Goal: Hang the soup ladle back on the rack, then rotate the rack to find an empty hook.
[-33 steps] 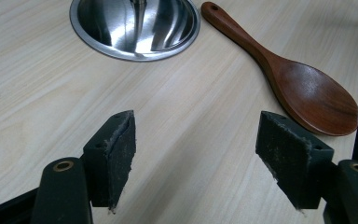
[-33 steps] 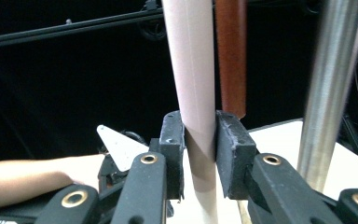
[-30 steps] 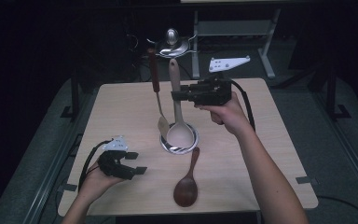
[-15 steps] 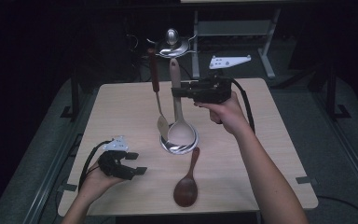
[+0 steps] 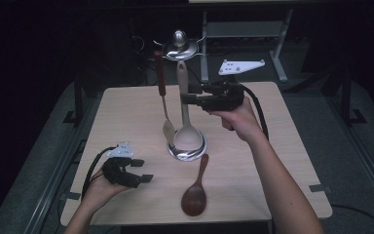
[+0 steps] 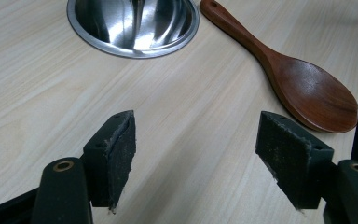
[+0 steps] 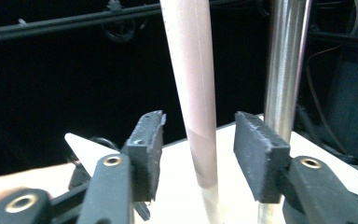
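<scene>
Over on the left, the left hand-held gripper rests low on the counter, jaws spread wide with nothing between them, pointing toward the dark spoon that lies flat just in front of the rack base. That spoon looks like the one left to hang. On the rack, a slim turner with a red-brown handle already hangs at the left of the post. Beside it the pale spoon hangs too, its bowl down at the base. The right hand-held gripper sits level at that pale handle; its jaws have just been opening, and the handle stands between the pads untouched, so this one seems delivered. My guess: two up, one to go.
</scene>
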Motion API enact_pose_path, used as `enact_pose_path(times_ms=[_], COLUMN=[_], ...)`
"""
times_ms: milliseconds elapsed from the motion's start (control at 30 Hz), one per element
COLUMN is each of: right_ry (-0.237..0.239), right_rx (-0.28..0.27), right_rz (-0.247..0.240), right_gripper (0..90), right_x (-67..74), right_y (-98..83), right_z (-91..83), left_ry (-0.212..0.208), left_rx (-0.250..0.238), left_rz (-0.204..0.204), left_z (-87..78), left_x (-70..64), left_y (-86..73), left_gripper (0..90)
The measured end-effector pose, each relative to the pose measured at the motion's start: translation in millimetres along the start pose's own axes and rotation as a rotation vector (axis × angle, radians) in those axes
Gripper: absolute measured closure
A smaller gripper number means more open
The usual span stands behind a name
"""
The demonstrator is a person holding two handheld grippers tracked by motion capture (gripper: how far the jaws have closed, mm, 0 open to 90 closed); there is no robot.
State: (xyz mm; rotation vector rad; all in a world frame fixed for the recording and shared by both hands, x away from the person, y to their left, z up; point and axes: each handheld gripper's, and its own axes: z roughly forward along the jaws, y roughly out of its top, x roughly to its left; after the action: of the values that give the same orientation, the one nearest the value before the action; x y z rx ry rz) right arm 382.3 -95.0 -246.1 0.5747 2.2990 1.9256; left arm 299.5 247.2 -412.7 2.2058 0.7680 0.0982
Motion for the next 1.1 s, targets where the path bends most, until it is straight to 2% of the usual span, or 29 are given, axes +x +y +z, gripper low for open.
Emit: enact_pose_path(times_ms=[133,300,367,467,567,600,667,833,933,1000,1100], right_ry=[-0.045,-0.078,-0.097,-0.117,-0.139,-0.148,-0.166,-0.208,-0.233,-0.267,-0.283], right_rx=[0.011,0.018,0.024,0.029,0.037,0.045,0.054,0.069,0.083,0.103,0.118], right_rz=[-0.020,-0.011,-0.010,0.003,0.012,0.018,0.025,0.046,0.052,0.049,0.058], right_gripper=[41.4,37.5,37.0,36.4,36.4,36.4,36.4,36.4,35.9,35.4,35.7], right_x=[2.0,1.2,1.1,-0.6,-3.9,-5.2,-9.4,-21.9,-29.6,-36.3,-43.3], right_y=[-5.9,-19.5,-25.8,-34.9,-44.2,-47.4,-54.4,-74.0,-84.6,-93.5,-101.9], right_z=[-6.0,-14.5,-18.4,-25.2,-31.9,-33.9,-37.2,-42.3,-42.5,-41.4,-39.6], left_ry=[0.000,-0.008,-0.016,-0.027,-0.037,-0.039,-0.041,-0.048,-0.045,-0.039,-0.033], left_rx=[-0.009,-0.018,-0.029,-0.018,0.013,0.033,0.036,0.041,0.043,0.032,0.030], left_rz=[0.001,0.000,-0.003,-0.003,0.001,0.017,0.011,0.024,0.050,0.062,0.079], left_z=[-3.5,-13.2,-17.2,-23.2,-27.2,-29.3,-32.1,-40.8,-47.8,-54.1,-62.5], left_x=[0.4,1.7,1.3,0.5,-0.6,-0.2,-0.5,-2.0,-4.2,-5.1,-5.7], left_y=[1.8,6.2,8.6,13.5,19.7,22.4,27.4,46.0,61.8,74.7,90.7], left_gripper=[31.5,42.6,49.4,61.9,76.6,83.4,89.9,90.0,89.4,79.7,78.5])
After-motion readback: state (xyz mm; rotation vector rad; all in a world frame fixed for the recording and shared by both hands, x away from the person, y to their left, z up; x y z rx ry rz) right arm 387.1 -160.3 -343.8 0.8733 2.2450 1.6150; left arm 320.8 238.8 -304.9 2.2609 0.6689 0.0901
